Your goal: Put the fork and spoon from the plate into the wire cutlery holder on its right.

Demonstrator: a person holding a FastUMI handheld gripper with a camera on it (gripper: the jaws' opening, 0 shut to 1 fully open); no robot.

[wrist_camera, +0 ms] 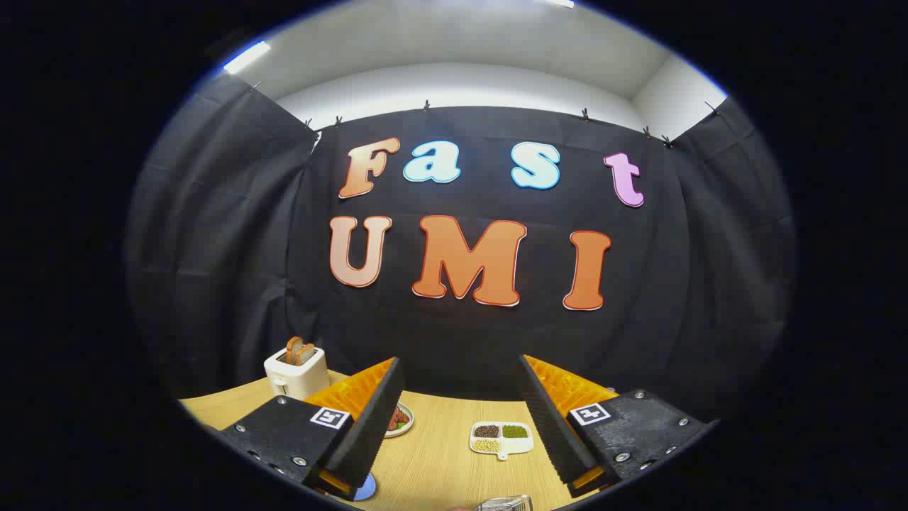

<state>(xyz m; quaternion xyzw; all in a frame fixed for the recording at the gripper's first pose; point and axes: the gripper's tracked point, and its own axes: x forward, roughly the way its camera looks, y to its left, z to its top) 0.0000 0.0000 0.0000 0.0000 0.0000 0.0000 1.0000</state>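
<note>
Claw (461, 419): fingers spread wide, nothing held, raised above the bench (440, 461) | wire cutlery holder (505, 503): top just showing at near bench edge, between the fingers | toaster (296, 372): far left corner | divided dish (501, 437): mid-bench, beyond the fingers

We see the booth lit from above: a ceiling strip light (247, 57) glares white, blown out, and a second bright strip (555, 3) shows at the top. The pale ceiling (461, 50) glows evenly, while the black cloth wall (213, 248) soaks up light and falls dim in its folds. The wooden table (440, 454) is softly and evenly lit, with faint shadows under the small dishes. Fisheye distortion bends the table edge and bows the wall's seams outward. The centre is sharp; we lose detail toward the rim. The gripper (461, 419), its fingers spread wide apart and holding nothing, looms large, slightly soft at the bottom.
</note>
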